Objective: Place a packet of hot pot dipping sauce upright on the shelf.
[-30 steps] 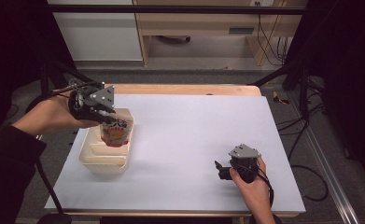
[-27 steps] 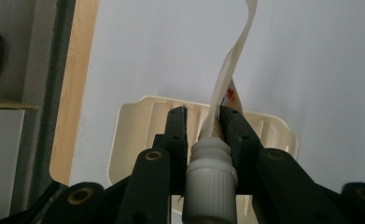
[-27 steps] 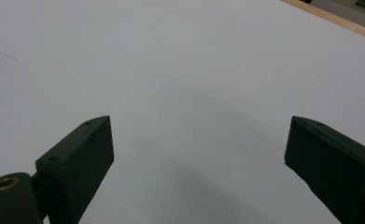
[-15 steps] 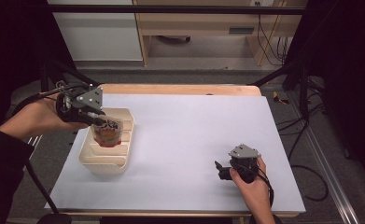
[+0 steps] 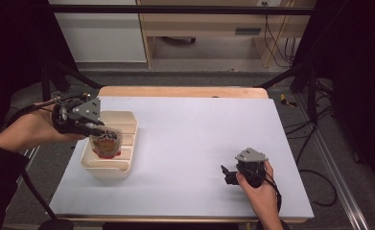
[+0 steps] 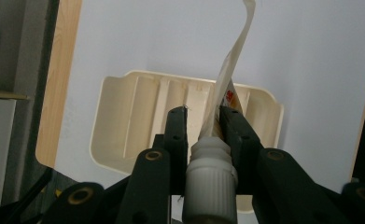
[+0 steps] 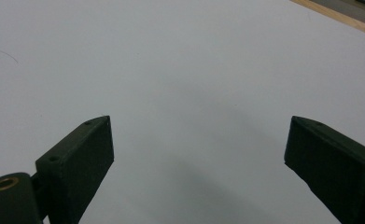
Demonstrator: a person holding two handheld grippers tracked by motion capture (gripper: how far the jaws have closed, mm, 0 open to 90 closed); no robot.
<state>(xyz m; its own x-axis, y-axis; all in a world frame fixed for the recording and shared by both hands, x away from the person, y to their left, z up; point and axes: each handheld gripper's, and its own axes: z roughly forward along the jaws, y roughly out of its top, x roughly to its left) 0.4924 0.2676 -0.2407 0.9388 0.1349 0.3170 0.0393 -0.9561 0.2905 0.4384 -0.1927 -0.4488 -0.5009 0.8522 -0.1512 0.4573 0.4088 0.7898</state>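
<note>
High view: my left gripper hangs over the cream tray near the tabletop's left edge, its jaws clamped on a spouted pouch with a red print. The pouch hangs inside the tray, about midway along it (I cannot tell whether its bottom touches the tray floor). My right gripper rests low near the front right corner of the pale tabletop, well apart from the tray, with the grey three-cornered plate on top.

Left gripper view: the two black jaws of my left gripper stand narrow, pressing the pouch just beyond its white ribbed cap. The pouch body shows edge-on, bending away over the ribbed tray, which lies on the tabletop close to its wooden edge.

Right gripper view: my right gripper has its jaws spread wide, nothing between them, above bare tabletop.
</note>
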